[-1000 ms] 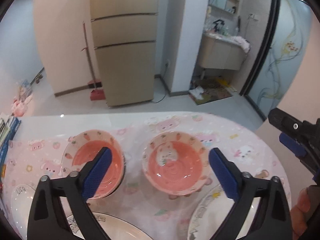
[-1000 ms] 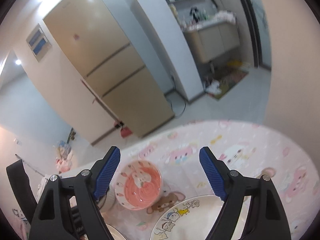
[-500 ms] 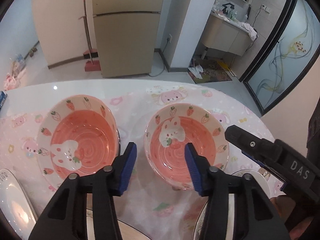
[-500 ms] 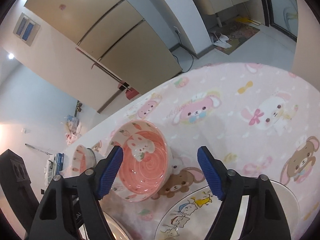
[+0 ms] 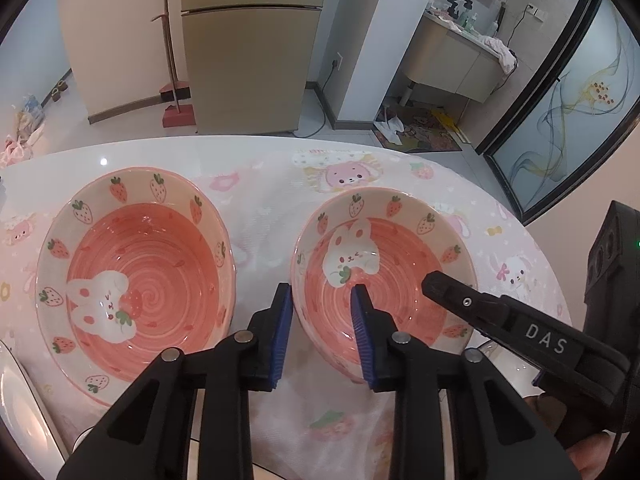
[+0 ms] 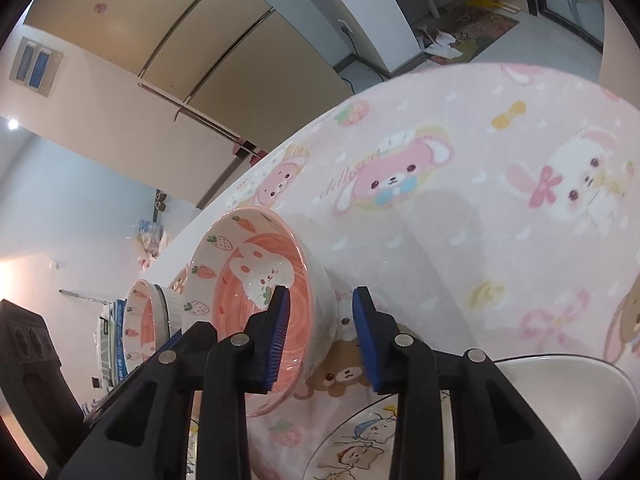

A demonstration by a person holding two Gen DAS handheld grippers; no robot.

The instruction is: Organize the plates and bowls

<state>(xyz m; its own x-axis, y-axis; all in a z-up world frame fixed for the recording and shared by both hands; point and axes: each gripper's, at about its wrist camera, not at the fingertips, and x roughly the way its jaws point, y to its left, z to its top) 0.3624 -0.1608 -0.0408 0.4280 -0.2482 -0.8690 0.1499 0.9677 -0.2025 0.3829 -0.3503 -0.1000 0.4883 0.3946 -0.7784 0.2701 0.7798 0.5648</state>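
Note:
Two pink strawberry-and-rabbit bowls sit on the pink cartoon tablecloth. The larger bowl (image 5: 132,276) is at the left, the smaller bowl (image 5: 384,272) at the right. My left gripper (image 5: 322,328) straddles the smaller bowl's near-left rim, one pad outside, one inside, partly closed. My right gripper (image 6: 320,332) straddles the right rim of the same bowl (image 6: 256,300), also partly closed, and shows as a black arm in the left wrist view (image 5: 520,332). Whether the pads touch the rim I cannot tell.
A white cartoon plate (image 6: 360,448) lies below my right gripper, with a plain white dish (image 6: 568,400) to its right. Another white plate edge (image 5: 20,408) shows at the lower left. The larger bowl also shows in the right wrist view (image 6: 140,324). The table's far edge (image 5: 240,142) faces a fridge.
Both grippers have moved down and in onto the smaller bowl, and both jaws have narrowed from wide open to astride its rim.

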